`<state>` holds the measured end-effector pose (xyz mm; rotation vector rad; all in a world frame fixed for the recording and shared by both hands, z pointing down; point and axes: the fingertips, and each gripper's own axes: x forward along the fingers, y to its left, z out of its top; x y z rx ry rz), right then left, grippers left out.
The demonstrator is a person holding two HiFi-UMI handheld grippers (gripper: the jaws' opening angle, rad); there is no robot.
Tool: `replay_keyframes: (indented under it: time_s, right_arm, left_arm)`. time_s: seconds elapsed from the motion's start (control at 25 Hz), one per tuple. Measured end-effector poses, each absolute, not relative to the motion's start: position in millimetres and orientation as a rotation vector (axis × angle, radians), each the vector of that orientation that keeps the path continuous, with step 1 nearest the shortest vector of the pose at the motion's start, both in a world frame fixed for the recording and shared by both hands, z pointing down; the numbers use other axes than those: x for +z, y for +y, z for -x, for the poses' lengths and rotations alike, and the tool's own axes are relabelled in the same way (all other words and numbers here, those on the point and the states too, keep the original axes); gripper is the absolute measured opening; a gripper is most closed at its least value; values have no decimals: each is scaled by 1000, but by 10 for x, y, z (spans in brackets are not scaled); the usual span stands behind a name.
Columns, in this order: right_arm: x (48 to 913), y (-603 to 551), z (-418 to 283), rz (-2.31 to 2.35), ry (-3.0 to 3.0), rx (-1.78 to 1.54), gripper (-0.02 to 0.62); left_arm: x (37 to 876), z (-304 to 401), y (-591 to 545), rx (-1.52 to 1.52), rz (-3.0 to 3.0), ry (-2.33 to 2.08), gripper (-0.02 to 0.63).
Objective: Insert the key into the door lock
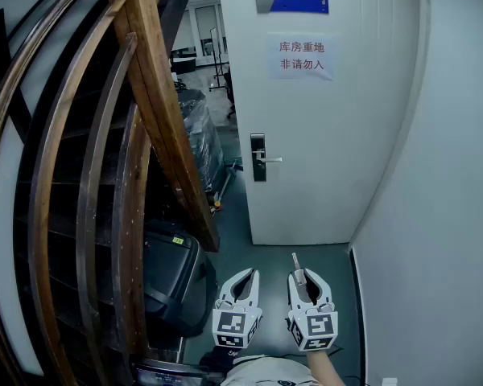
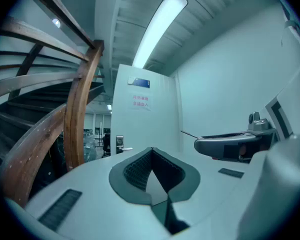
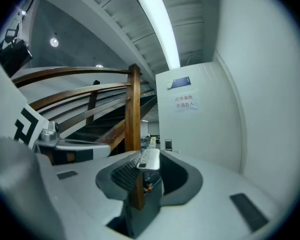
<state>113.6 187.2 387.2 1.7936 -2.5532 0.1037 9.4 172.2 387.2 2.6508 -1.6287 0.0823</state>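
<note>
A white door (image 1: 322, 135) stands shut ahead, with its dark lock plate and silver lever handle (image 1: 259, 158) on its left edge. The lock also shows small and far in the left gripper view (image 2: 119, 143) and the right gripper view (image 3: 168, 145). My right gripper (image 1: 303, 278) is shut on a key (image 1: 296, 265), whose metal blade sticks out forward towards the door. In the right gripper view the key (image 3: 149, 159) sits clamped between the jaws. My left gripper (image 1: 240, 284) is shut on nothing, its tips touching (image 2: 151, 150). Both are held level, side by side, well short of the door.
A curved wooden stair rail (image 1: 157, 111) rises at the left, with a black case (image 1: 173, 276) on the floor below it. A white wall (image 1: 435, 215) closes the right side. The door carries a paper sign (image 1: 301, 57). Wrapped goods (image 1: 200, 139) stand beyond the rail.
</note>
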Motion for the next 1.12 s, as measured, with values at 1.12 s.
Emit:
replay_keyframes:
  time_s: [1.12]
  right_arm:
    - [4253, 1700, -1289, -1662, -2594, 232, 120]
  left_arm:
    - [4276, -261, 1585, 178, -2531, -1703, 5]
